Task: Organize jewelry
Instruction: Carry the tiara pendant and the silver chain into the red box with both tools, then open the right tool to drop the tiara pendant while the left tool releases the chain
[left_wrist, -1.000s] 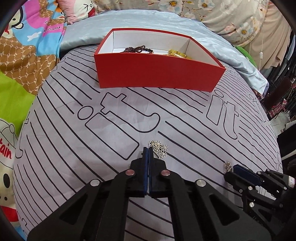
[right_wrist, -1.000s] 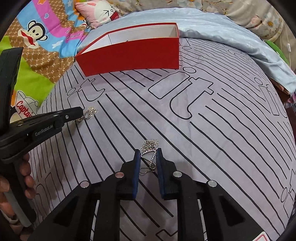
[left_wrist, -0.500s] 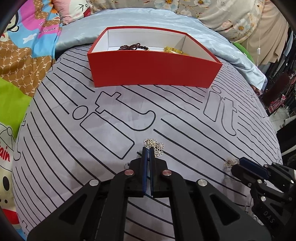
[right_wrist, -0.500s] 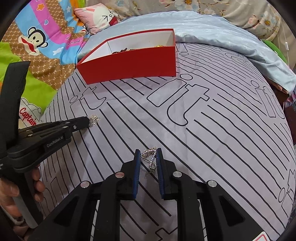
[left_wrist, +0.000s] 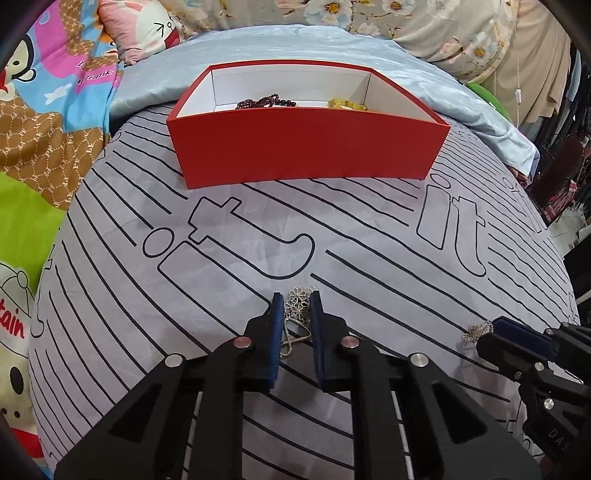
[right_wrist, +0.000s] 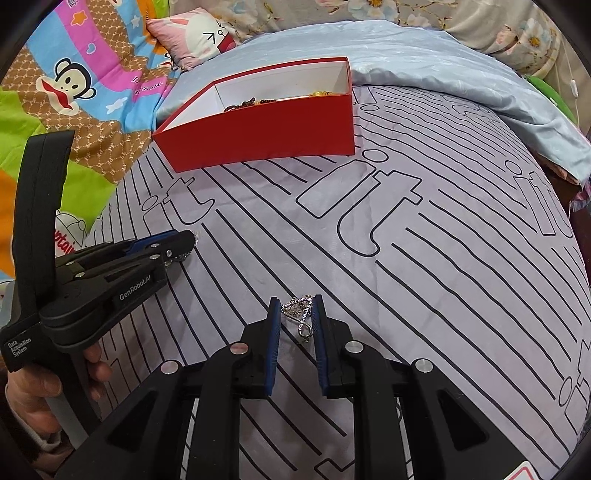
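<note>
Two pieces are already put away: a string of dark beads (left_wrist: 266, 101) and a yellow piece (left_wrist: 347, 105) lie in the red box (left_wrist: 306, 147) at the far side of the bed (left_wrist: 184, 295). Two more are left out on the striped sheet, and you have one at each tool.

Your left tool (left_wrist: 297, 301) has its jaws opening, and the flower earring (left_wrist: 298, 304) sits between the blue pads. It looks as if it rests on the sheet rather than hangs in a grip, and I cannot tell whether either pad touches it. If you meant to lift it, you need to clamp down again before you rise.

Your right tool (right_wrist: 295, 308) has its jaws close together on the triangle earring (right_wrist: 297, 312). The sparkly frame spans the gap from pad to pad, with its hook hanging below, so that one seems held and ready to go.

By my reckoning you are about halfway through. What remains is to carry both earrings over to the box, which is well apart from them, and drop them in beside the beads.
</note>
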